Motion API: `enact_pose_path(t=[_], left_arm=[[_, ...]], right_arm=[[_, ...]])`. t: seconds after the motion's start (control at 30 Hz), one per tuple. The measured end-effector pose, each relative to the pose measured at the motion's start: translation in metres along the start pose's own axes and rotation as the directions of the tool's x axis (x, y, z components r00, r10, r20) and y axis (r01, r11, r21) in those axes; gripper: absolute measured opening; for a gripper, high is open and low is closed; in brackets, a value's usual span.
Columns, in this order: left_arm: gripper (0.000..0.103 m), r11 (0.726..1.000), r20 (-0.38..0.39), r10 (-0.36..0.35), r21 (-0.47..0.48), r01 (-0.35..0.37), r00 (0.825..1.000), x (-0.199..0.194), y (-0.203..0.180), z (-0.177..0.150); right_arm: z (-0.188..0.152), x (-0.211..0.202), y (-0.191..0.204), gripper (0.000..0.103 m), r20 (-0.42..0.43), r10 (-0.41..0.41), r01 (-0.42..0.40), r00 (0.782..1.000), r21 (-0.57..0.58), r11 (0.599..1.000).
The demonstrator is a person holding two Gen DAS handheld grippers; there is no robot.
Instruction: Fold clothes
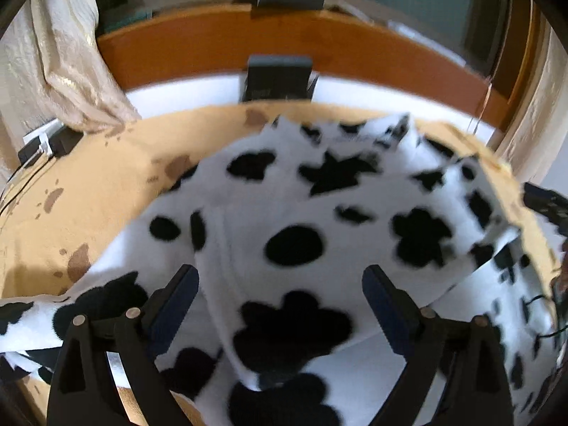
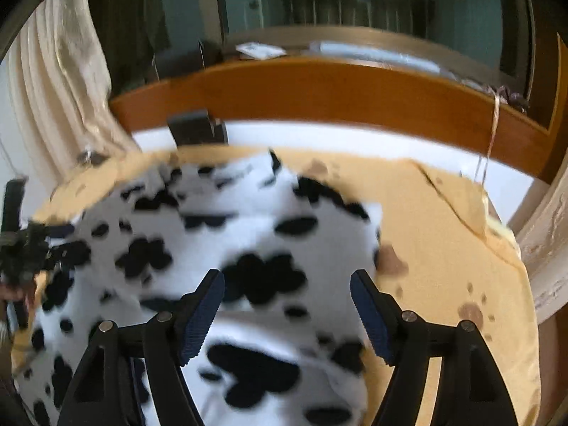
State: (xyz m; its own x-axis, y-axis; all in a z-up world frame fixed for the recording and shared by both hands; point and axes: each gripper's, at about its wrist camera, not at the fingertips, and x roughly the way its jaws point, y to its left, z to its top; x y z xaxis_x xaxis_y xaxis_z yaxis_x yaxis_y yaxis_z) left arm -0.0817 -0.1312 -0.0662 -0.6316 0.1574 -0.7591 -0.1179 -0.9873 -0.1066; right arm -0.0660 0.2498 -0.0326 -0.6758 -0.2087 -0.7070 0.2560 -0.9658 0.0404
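Observation:
A fluffy white garment with black cow spots point(image 1: 319, 220) lies crumpled on a yellow sheet point(image 1: 99, 191) on the bed. My left gripper point(image 1: 280, 277) is open just above the garment, with a raised fold running between its fingers. In the right wrist view the same garment point(image 2: 220, 234) fills the left and middle, on the yellow sheet point(image 2: 443, 248). My right gripper point(image 2: 287, 282) is open above the garment near its right edge. The right gripper shows at the far right edge of the left view point(image 1: 543, 202). The left gripper shows at the left edge of the right view point(image 2: 25, 248).
An orange wooden headboard point(image 1: 355, 53) stands at the back, with a dark box point(image 1: 277, 78) against it and a window sill behind. Cream curtains point(image 1: 53, 53) hang at the left. A dark device with cables point(image 1: 46, 145) sits at the bed's left edge.

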Motion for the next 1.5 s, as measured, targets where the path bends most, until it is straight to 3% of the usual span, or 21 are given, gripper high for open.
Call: enact_pose_path(t=[0.1,0.2,0.37,0.57,0.7,0.83,0.93,1.0,1.07,1.27,1.37,1.47,1.5], left_arm=[[0.099,0.999,-0.032,-0.035,0.004,0.035,0.999,0.011,-0.009,-0.003],[0.099,0.999,-0.091,-0.052,0.0,0.052,0.995,0.032,-0.013,-0.011],[0.102,0.998,-0.085,-0.006,0.067,0.012,0.996,0.039,-0.024,-0.017],[0.102,0.993,-0.033,-0.097,-0.065,0.095,0.995,0.027,-0.006,-0.017],[0.102,0.967,0.023,-0.174,-0.184,0.175,0.985,0.013,0.012,-0.019],[0.102,0.891,0.169,-0.245,-0.349,0.29,0.955,-0.031,0.048,-0.034],[0.102,0.812,0.287,-0.241,-0.463,0.354,0.927,-0.063,0.084,-0.05],[0.103,0.709,0.39,-0.207,-0.572,0.412,0.897,-0.089,0.124,-0.068],[0.103,0.617,0.449,-0.15,-0.654,0.438,0.881,-0.105,0.157,-0.083],[0.103,0.42,0.47,-0.008,-0.799,0.43,0.883,-0.119,0.232,-0.114],[0.103,0.306,0.472,-0.007,-0.838,0.452,0.881,-0.105,0.254,-0.121],[0.103,0.233,0.443,-0.002,-0.872,0.431,0.897,-0.095,0.268,-0.123],[0.103,0.226,0.441,0.005,-0.875,0.428,0.898,-0.093,0.27,-0.122]], right_arm=[[0.002,0.031,0.014,0.075,-0.063,0.002,-0.002,0.998,-0.012,1.0],[-0.021,0.061,0.028,0.076,-0.172,0.017,-0.025,0.985,-0.044,0.999],[-0.038,0.061,0.036,0.082,-0.132,-0.029,0.014,0.991,-0.111,0.994],[-0.036,0.067,0.038,0.088,-0.127,-0.051,0.038,0.991,-0.109,0.993],[-0.037,0.064,0.034,0.089,-0.128,-0.046,0.033,0.991,-0.103,0.994],[-0.037,0.063,0.034,0.089,-0.128,-0.045,0.032,0.991,-0.101,0.994],[-0.038,0.063,0.034,0.089,-0.128,-0.045,0.032,0.991,-0.102,0.994],[-0.038,0.064,0.034,0.089,-0.127,-0.047,0.034,0.991,-0.103,0.994],[-0.038,0.064,0.035,0.089,-0.126,-0.05,0.037,0.991,-0.105,0.994],[-0.038,0.064,0.035,0.093,-0.125,-0.06,0.047,0.99,-0.107,0.993],[-0.038,0.064,0.035,0.093,-0.124,-0.065,0.051,0.99,-0.107,0.993],[-0.038,0.064,0.035,0.093,-0.124,-0.069,0.056,0.99,-0.107,0.993],[-0.038,0.064,0.035,0.093,-0.123,-0.071,0.057,0.99,-0.107,0.993]])
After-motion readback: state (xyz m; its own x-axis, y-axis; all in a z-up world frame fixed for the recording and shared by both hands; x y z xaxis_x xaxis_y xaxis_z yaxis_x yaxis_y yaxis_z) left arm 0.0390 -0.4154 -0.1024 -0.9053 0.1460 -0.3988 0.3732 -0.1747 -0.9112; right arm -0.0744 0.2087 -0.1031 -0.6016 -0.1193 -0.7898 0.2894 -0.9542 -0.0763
